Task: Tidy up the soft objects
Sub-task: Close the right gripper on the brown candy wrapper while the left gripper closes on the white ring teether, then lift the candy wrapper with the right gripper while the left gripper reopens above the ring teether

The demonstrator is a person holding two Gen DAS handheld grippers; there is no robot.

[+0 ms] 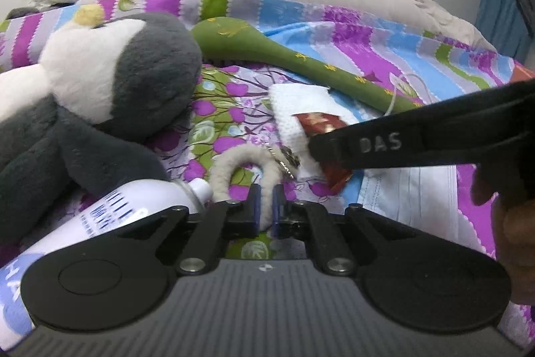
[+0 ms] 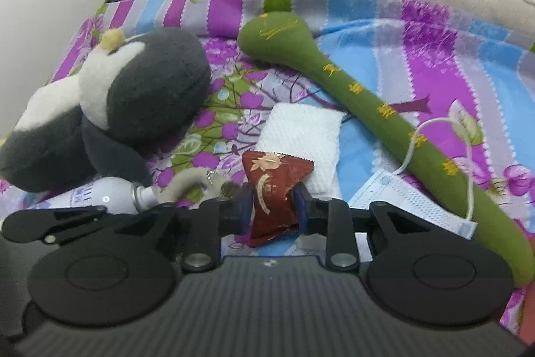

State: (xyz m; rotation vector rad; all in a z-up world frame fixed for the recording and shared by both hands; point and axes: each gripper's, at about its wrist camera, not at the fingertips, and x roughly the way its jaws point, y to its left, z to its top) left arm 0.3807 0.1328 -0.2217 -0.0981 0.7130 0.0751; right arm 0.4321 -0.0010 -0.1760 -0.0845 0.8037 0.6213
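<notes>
Your left gripper [image 1: 266, 209] is pinched tight on the cream fuzzy loop [image 1: 245, 168] of a keychain, its blue pads squeezing the lower right leg of the arch. The loop's metal charm [image 1: 287, 161] lies just at 1 o'clock from the pads. At 9 o'clock from the gripper a white spray bottle [image 1: 110, 216] lies on its side, its nozzle pointing toward the loop, and beyond it at 10 o'clock sits the grey and white plush penguin [image 1: 110, 82].

Your right gripper [image 2: 272, 206] is closed narrowly on the red foil sachet [image 2: 272, 189], which stands upright between the pads and is creased where they press it. Directly behind it at 12 o'clock lies the white knitted cloth [image 2: 301, 136], flat on the flowered bedspread [image 2: 434, 56]. The green padded mallet [image 2: 351, 89] stretches from 12 o'clock down to 3 o'clock, its round head farthest away. A pale blue face mask [image 2: 411, 206] lies at 3 o'clock, touching the mallet's handle, with one ear loop draped over it. The penguin sits at 10 o'clock, and the bottle and loop at 9 o'clock.
</notes>
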